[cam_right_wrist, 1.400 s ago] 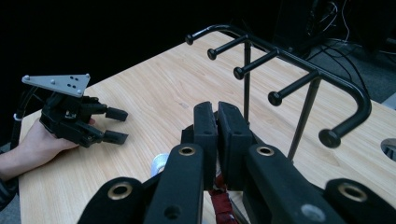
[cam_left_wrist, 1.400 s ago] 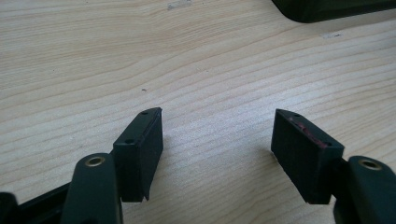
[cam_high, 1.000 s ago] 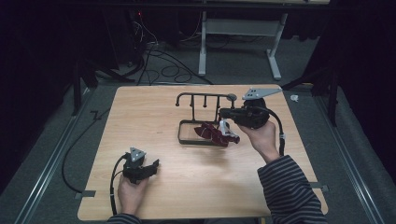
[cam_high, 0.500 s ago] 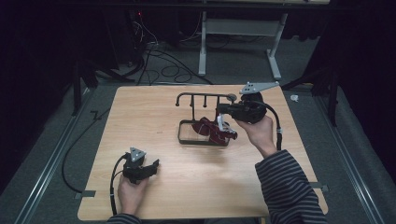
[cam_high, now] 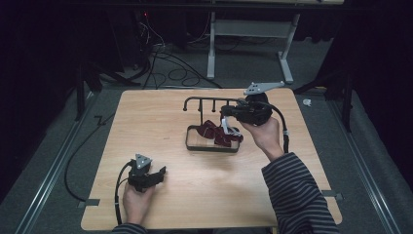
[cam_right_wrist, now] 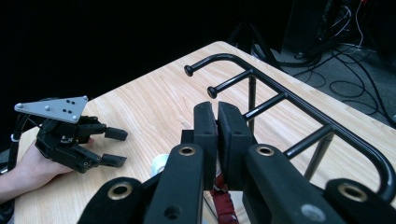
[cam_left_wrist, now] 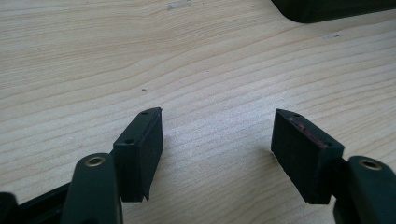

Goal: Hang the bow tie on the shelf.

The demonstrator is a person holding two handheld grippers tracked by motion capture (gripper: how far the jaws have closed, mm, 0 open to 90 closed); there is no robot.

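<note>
High view: my right claw (cam_high: 225, 116) is up over the black wire rack (cam_high: 212, 124) at mid-counter, its jaws pressed together on a dark red cloth (cam_high: 217, 134) that drapes down into the rack's base frame; something white sits just beside the cloth, too small for me to identify. Right gripper view confirms the jaws nearly touching, a strip of red fabric (cam_right_wrist: 225, 205) showing below them, the rack's knobbed pegs (cam_right_wrist: 219, 88) just beyond. My left claw (cam_high: 160, 171) rests low on the wooden counter (cam_high: 146, 122) near its front-left edge, well apart from the rack, hand wrapped behind it. Left gripper view: jaws spread wide with bare wood grain between them, nothing held; a dark object's edge (cam_left_wrist: 336, 9) at top right, cannot tell what
</note>
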